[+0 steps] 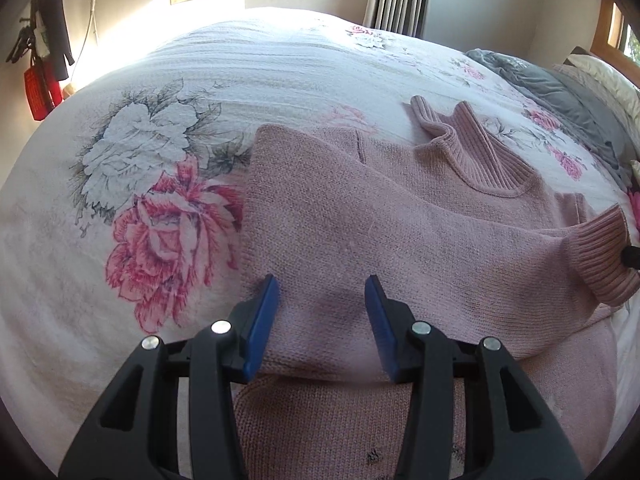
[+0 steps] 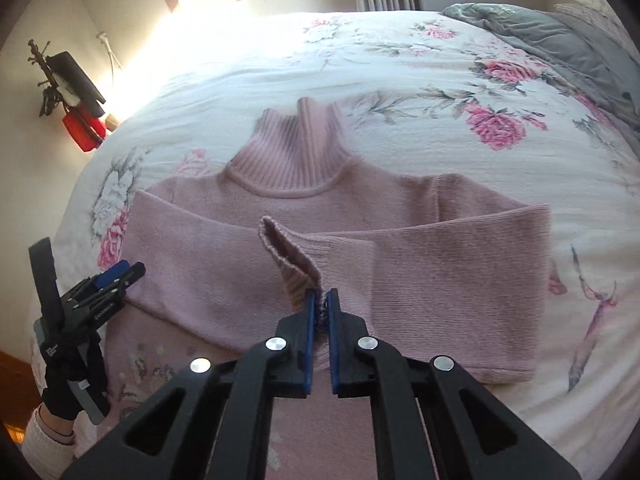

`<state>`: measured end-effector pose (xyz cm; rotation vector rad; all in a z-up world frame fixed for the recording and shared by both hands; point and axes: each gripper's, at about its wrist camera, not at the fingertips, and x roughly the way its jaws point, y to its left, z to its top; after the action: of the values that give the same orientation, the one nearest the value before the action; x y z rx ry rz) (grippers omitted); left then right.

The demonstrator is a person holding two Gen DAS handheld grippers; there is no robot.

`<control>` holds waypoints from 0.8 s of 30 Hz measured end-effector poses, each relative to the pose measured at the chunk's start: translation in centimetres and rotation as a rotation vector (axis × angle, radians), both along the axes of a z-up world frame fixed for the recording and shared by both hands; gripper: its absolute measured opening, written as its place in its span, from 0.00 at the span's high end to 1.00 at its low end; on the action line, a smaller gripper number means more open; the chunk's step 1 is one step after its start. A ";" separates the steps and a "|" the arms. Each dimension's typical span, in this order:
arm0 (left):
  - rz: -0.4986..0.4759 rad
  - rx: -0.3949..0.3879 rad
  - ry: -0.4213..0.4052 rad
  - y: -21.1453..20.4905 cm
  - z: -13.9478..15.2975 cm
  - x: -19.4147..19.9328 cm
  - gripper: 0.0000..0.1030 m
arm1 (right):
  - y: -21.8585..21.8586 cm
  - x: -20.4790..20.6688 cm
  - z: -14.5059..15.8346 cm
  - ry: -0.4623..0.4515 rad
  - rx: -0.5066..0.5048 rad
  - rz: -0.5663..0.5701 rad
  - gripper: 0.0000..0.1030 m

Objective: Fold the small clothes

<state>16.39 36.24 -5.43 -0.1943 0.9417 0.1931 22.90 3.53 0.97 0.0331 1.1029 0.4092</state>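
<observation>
- While the pink sweater lies face-up on the floral bedspread, collar toward 12 o'clock and hem toward 6 o'clock, the step in hand reads as the sleeve fold; both sleeves are already brought across the chest.
- Right gripper: jaws narrow, closed on the ribbed cuff of the sleeve that comes in from 3 o'clock; the cuff stands up in a tilted loop above the chest, not yet laid flat.
- Left gripper: jaws wide apart, nothing between them; it hovers over the other folded sleeve at the garment's 9 o'clock edge; whether the blue pads touch the knit, I cannot tell.
- In the left wrist view the held cuff sits at 3 o'clock, lifted off the body panel.
- Judgement: sleeve stage is nearly complete; bottom-to-top fold is not yet begun.
- Next move likely calls for lowering the cuff onto the chest and releasing it so it lies flat; then both grippers would need to drop to the hem at 6 o'clock and pinch a corner each.
- Risk: soft knit may drag with the jaws on release; grey blanket at 1 o'clock is well apart and no obstacle.
</observation>
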 end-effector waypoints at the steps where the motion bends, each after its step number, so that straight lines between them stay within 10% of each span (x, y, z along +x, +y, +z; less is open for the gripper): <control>1: -0.001 0.004 0.001 -0.1 0.0 0.0 0.56 | -1.3 0.3 0.1 -0.001 -0.006 -0.020 0.95; 13: -0.007 -0.030 -0.010 0.5 1.9 0.0 0.56 | -10.0 1.9 -3.4 0.043 -0.173 -0.209 0.83; 19: -0.104 -0.085 -0.078 -1.7 4.6 0.4 0.52 | -7.2 1.2 -1.6 -0.009 -0.084 -0.084 0.82; 24: -0.134 -0.111 0.008 -2.9 1.4 2.2 0.51 | -6.8 2.0 -4.2 0.052 -0.113 -0.085 0.82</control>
<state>18.55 33.30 -4.02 -0.2317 0.9709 0.0179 24.89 -3.30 -3.24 -0.0091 1.1698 0.2709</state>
